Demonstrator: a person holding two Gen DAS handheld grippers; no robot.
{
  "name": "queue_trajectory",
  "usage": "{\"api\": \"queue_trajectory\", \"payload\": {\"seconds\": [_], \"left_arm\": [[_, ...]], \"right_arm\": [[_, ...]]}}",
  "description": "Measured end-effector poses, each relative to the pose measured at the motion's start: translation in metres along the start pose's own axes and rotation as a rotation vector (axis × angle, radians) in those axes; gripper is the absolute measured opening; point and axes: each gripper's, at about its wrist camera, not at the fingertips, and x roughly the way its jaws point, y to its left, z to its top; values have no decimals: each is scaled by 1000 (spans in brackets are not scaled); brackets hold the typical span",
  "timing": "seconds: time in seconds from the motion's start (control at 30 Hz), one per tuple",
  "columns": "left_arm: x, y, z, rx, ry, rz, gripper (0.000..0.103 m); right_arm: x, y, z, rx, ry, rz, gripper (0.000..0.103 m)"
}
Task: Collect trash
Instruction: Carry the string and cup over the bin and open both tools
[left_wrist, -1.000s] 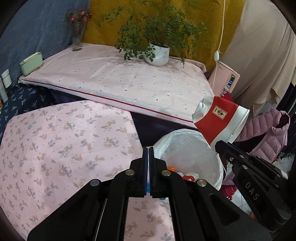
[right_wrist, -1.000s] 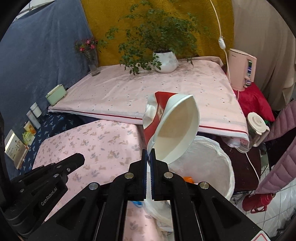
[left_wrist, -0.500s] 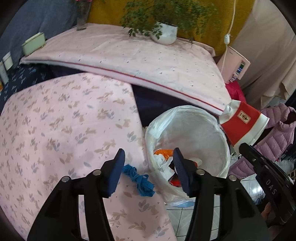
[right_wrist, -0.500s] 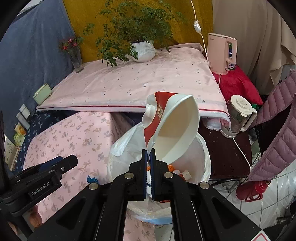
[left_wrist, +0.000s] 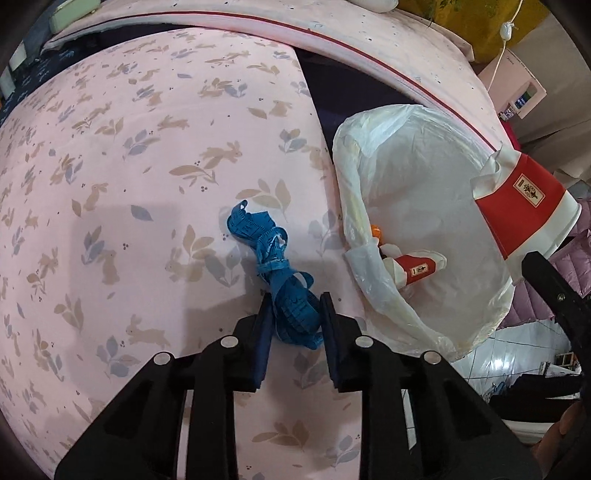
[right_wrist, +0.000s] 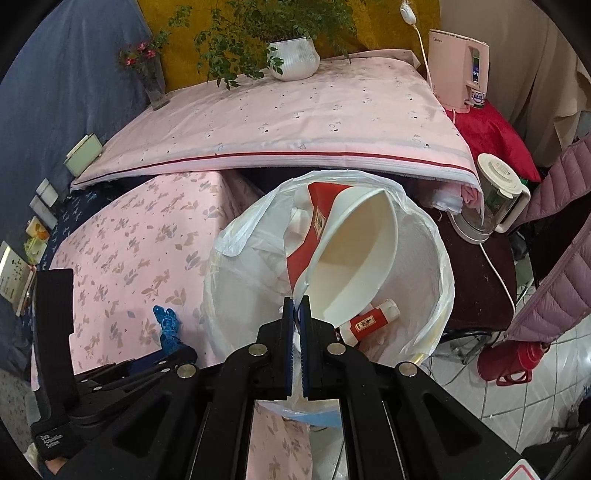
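Note:
A crumpled blue measuring tape (left_wrist: 273, 258) lies on the pink rabbit-print tablecloth (left_wrist: 147, 184), just left of the bag-lined bin (left_wrist: 424, 155). My left gripper (left_wrist: 294, 321) points steeply down with the tape's near end between its closing jaws; the bundle looks unsqueezed. My right gripper (right_wrist: 296, 310) is shut on the rim of a red-and-white paper cup (right_wrist: 354, 258), held tilted in the mouth of the bin (right_wrist: 439, 266). A smaller red-and-white cup (right_wrist: 369, 321) lies at the bin's bottom. The blue tape (right_wrist: 168, 325) also shows in the right wrist view.
A higher pink-covered table (right_wrist: 295, 122) stands behind, bearing a potted plant (right_wrist: 293, 59) and a flower vase (right_wrist: 155, 85). A pink water dispenser (right_wrist: 458, 70), a jug (right_wrist: 495, 192), a red flask (right_wrist: 509, 365) on the tiled floor and a pink jacket (right_wrist: 554, 258) are at the right.
My left gripper has dropped to the tablecloth, opened wide, then narrowed around the blue tape. My right gripper has lowered the cup from above the bin into its mouth.

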Motion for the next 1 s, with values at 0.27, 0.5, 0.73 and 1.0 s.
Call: {"api": "queue_trajectory", "payload": {"seconds": [0.27, 0.5, 0.73, 1.0], "left_arm": [[-37, -22, 8, 75, -89, -56, 17], [-59, -63, 24, 157, -145, -129, 17], [-65, -89, 32, 234, -177, -162, 37], [-74, -72, 35, 178, -237, -97, 58]], "right_arm": [[-1, 0, -2, -2, -1, 8, 3], [-14, -5, 7, 8, -38, -1, 3], [-25, -21, 16, 39, -69, -24, 3], [-29, -23, 20, 38, -79, -27, 3]]}}
